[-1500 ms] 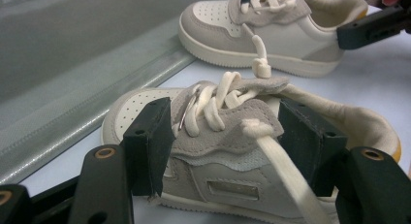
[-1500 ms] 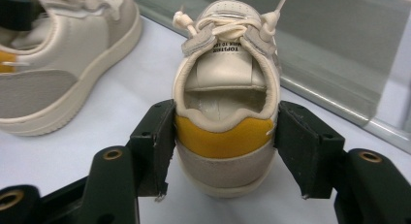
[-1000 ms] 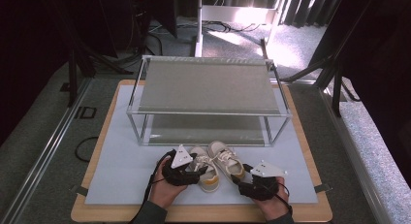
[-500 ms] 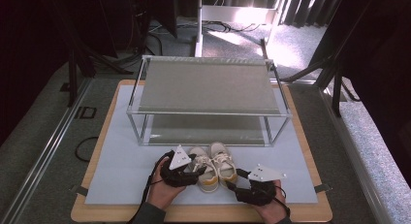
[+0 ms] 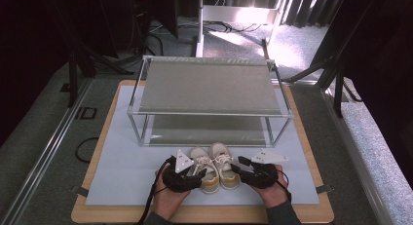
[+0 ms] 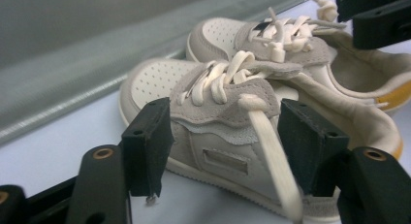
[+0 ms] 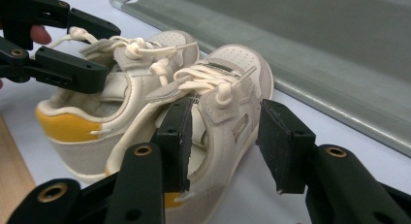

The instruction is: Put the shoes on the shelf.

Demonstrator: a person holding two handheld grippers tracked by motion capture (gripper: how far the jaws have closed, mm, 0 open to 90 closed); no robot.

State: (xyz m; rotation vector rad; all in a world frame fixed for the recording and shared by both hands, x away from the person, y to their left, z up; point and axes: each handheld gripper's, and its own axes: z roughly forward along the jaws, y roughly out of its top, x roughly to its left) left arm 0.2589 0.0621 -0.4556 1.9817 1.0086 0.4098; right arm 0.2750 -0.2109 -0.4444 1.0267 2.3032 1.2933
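Note:
Two small cream shoes with yellow heels stand side by side on the white mat, toes toward the rack. My left gripper (image 5: 200,174) (image 6: 225,146) is open beside the left shoe (image 5: 198,156) (image 6: 218,112), its pads level with the laced flank. My right gripper (image 5: 237,167) (image 7: 225,136) straddles the outer side of the right shoe (image 5: 223,161) (image 7: 232,88). One pad sits over the shoe's opening and the other just outside its wall. Its jaws have just been closing around that wall, and I see no firm press.
A two-shelf metal rack (image 5: 209,86) stands just behind the shoes, with its lower shelf (image 5: 209,132) close to their toes. The white mat (image 5: 126,171) lies on a wooden board (image 5: 204,214). Dark floor, cables and stands surround the table.
My right gripper has moved in toward the right shoe and its jaws have narrowed around the shoe's side. The left gripper and both shoes have stayed put.

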